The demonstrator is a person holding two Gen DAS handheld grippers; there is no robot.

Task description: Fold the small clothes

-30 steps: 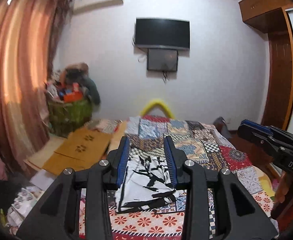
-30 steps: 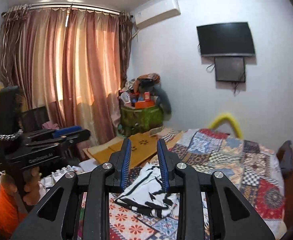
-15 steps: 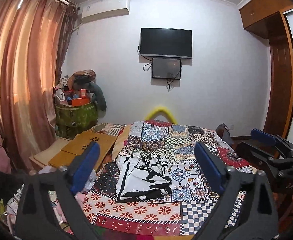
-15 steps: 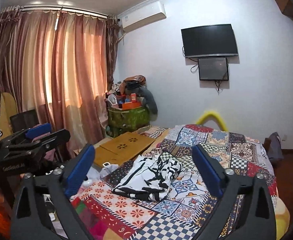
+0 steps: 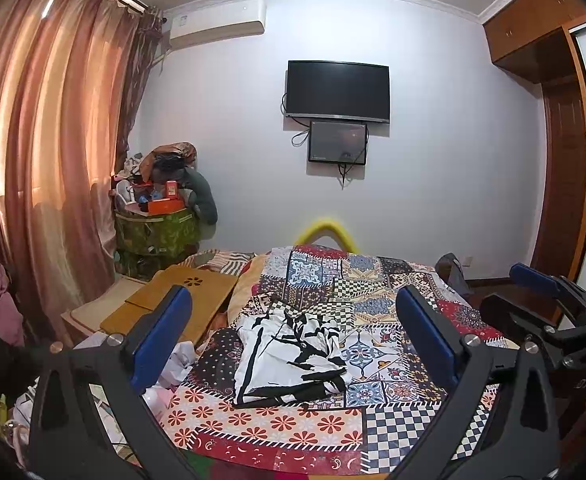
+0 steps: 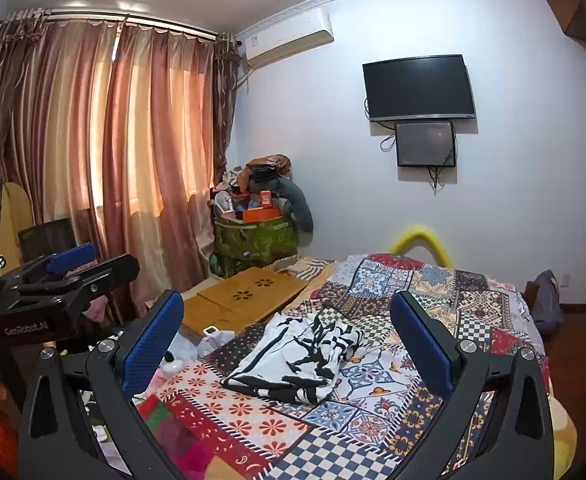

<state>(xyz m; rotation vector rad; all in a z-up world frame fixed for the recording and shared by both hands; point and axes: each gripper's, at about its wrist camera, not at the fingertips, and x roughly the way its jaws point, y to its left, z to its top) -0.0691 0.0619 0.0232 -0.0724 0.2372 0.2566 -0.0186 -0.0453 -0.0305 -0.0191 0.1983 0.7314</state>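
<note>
Clothing to be folded is a single black-and-white patterned garment (image 5: 289,356), but the largest thing in view is the bed, covered by a patchwork bedspread (image 5: 377,292) of checks, florals and tiles that serves as the folding surface. Far behind it stands a pale wall carrying a dark television (image 5: 337,90) with a smaller screen just under it, and to the left hang long pink-brown curtains (image 6: 105,152) lit from behind. In the far left corner a green basket (image 5: 155,232) is heaped with boxes and clothes, and a wooden lap table (image 5: 177,300) lies on the floor beside the bed, well apart from the work.

On the near half of the bedspread, a little left of centre, the garment lies in a loose crumpled heap, some of it doubled over itself (no clean edge or corner can be picked out from here), so folding looks not yet begun.

Both tongs hang above the near end of the bed, aimed at the garment and clear of it. The left gripper (image 5: 293,340) has its blue-padded fingers (image 5: 161,336) spread wide with nothing between them, the garment framed in the gap. The right gripper (image 6: 289,344) is likewise spread to full width and holds nothing; it sits to the right of the other, each tool showing at the edge of the other's view. That wide stance, judged from the framing, suits coming down on two separate points of the cloth to spread it flat first
</note>
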